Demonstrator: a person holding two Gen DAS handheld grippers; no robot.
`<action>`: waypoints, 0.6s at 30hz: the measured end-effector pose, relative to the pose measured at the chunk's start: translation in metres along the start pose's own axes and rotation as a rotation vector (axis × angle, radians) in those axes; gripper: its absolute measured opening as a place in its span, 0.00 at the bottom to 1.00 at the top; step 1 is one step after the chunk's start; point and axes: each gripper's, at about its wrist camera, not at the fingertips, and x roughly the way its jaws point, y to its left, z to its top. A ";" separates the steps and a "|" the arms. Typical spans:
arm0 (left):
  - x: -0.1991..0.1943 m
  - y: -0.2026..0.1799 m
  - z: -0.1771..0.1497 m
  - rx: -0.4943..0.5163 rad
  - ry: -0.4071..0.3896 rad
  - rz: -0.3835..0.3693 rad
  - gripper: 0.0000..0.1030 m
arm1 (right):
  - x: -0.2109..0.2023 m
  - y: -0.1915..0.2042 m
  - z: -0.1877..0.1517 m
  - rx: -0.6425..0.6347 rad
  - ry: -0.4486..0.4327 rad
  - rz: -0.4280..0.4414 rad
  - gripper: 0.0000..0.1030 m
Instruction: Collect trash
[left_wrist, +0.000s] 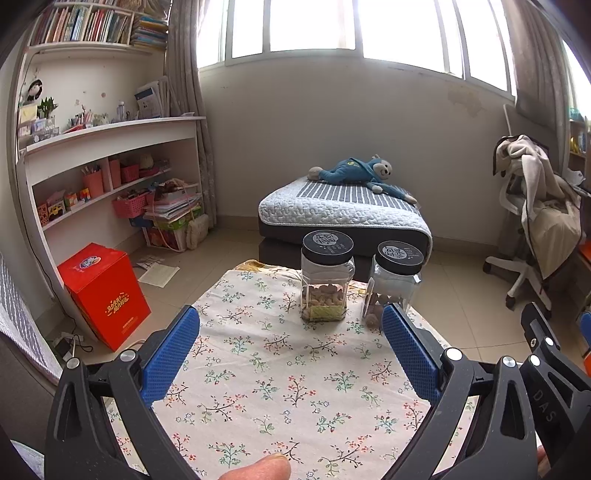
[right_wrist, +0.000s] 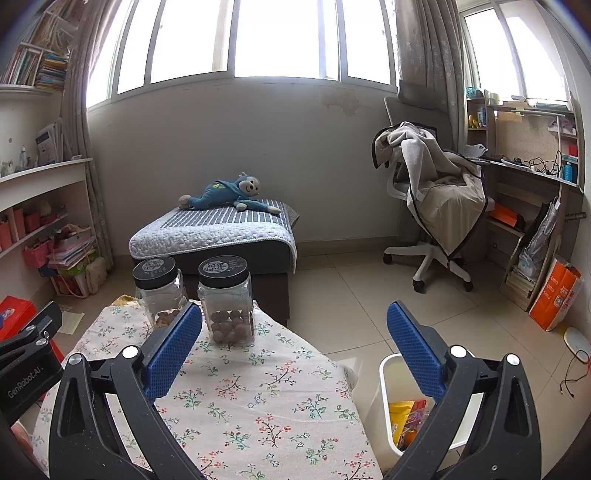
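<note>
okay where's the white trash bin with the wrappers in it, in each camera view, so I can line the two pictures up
Left wrist view: the white plastic trash bin is not in it.
Right wrist view: the bin sits on the floor at lower right, beside the floral-cloth table, partly behind the right gripper.
Shared landmark: the blue plush monkey lying on the striped mattress.

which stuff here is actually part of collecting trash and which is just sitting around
Part of the job:
- white plastic bin beside the table, holding colourful wrappers
- left gripper, open
- right gripper, open

Just lying about:
- two clear black-lidded jars of nuts on the floral tablecloth
- blue plush monkey
- red cardboard box
- white swivel chair
</note>
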 end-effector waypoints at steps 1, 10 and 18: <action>0.000 -0.001 0.000 0.002 0.002 -0.001 0.93 | 0.000 0.000 0.000 -0.001 -0.001 0.000 0.93; -0.003 -0.002 -0.002 0.006 -0.012 0.000 0.93 | -0.001 0.000 0.000 0.002 -0.001 -0.002 0.93; -0.003 -0.001 -0.002 0.005 -0.004 0.006 0.93 | -0.001 -0.001 0.002 0.005 0.003 0.000 0.93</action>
